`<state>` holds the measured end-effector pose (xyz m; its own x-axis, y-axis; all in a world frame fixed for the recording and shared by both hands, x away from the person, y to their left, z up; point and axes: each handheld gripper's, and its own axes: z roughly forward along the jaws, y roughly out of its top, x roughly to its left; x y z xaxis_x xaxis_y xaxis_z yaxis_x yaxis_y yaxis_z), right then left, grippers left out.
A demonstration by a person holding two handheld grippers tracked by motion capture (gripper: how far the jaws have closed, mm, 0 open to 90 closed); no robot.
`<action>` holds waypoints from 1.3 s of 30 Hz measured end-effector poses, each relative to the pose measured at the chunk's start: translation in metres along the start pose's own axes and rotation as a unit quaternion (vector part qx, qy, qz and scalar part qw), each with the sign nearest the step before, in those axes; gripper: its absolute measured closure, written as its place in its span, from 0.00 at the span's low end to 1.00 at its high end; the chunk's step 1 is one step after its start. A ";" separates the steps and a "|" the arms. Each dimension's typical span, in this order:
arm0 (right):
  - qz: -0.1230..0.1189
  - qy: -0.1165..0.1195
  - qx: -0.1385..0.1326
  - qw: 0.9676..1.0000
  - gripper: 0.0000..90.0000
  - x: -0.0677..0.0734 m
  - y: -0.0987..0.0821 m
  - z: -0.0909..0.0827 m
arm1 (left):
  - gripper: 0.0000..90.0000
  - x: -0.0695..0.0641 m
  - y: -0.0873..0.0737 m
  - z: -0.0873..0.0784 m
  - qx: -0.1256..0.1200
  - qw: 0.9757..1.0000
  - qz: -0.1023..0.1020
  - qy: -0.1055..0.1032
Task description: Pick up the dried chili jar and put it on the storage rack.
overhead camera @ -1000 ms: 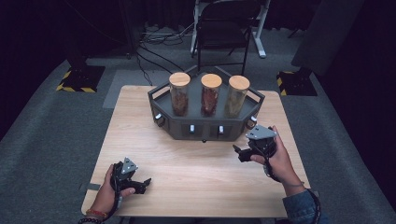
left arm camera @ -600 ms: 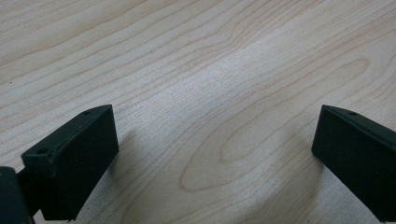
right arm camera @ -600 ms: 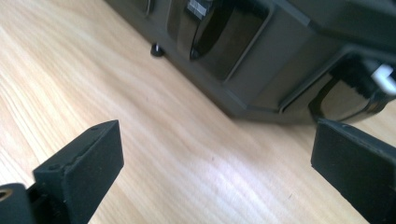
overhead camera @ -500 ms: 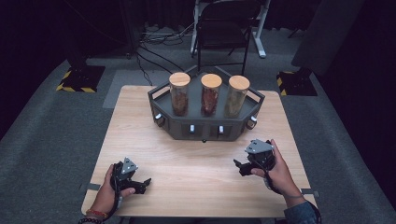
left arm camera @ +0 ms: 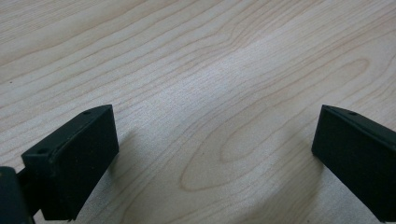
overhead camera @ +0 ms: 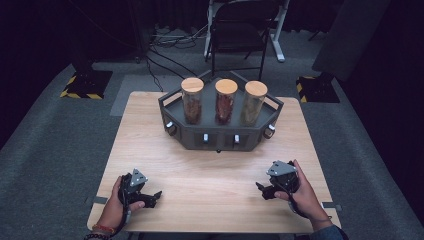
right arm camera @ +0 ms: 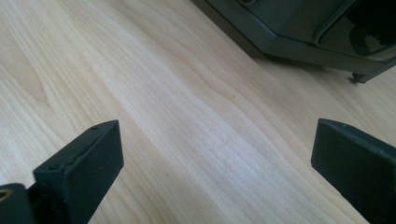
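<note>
Both claws (overhead camera: 152,197) (overhead camera: 263,191) low, pointing inward, empty

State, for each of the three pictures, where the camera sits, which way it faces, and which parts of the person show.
High view: above the near table edge, facing forward and down; both hands, the left claw and right claw.
Left gripper view: rides the left claw, facing the bare table; two open black jaws.
Right gripper view: rides the right claw, facing the dark tray; open jaws.
Shared: the tray shows from above too.
</note>
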<state>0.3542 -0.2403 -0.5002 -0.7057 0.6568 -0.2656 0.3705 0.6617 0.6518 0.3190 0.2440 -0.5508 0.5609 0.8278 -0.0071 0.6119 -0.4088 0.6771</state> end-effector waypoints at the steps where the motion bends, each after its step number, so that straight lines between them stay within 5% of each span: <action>1: -0.002 -0.001 0.000 1.000 0.02 0.000 -0.002 0.000 | 0.00 0.000 0.000 0.000 0.000 1.000 0.000 0.000; 26: 0.038 0.014 0.012 0.999 0.02 0.004 -0.055 0.003 | 0.00 0.000 0.000 0.000 0.000 1.000 0.000 0.000; 34: 0.112 0.044 -0.014 0.993 0.01 -0.001 -0.075 0.003 | 0.00 0.000 0.000 0.000 0.000 1.000 0.000 0.000; 39: 0.131 0.056 -0.015 0.990 0.00 -0.003 -0.080 0.002 | 0.00 0.000 0.000 0.000 0.001 1.000 0.000 -0.001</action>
<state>0.3277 -0.2947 -0.5528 -0.6501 0.7598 -0.0050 0.5333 0.4610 0.7092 0.3191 0.2441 -0.5507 0.5618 0.8273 -0.0088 0.6127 -0.4089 0.6764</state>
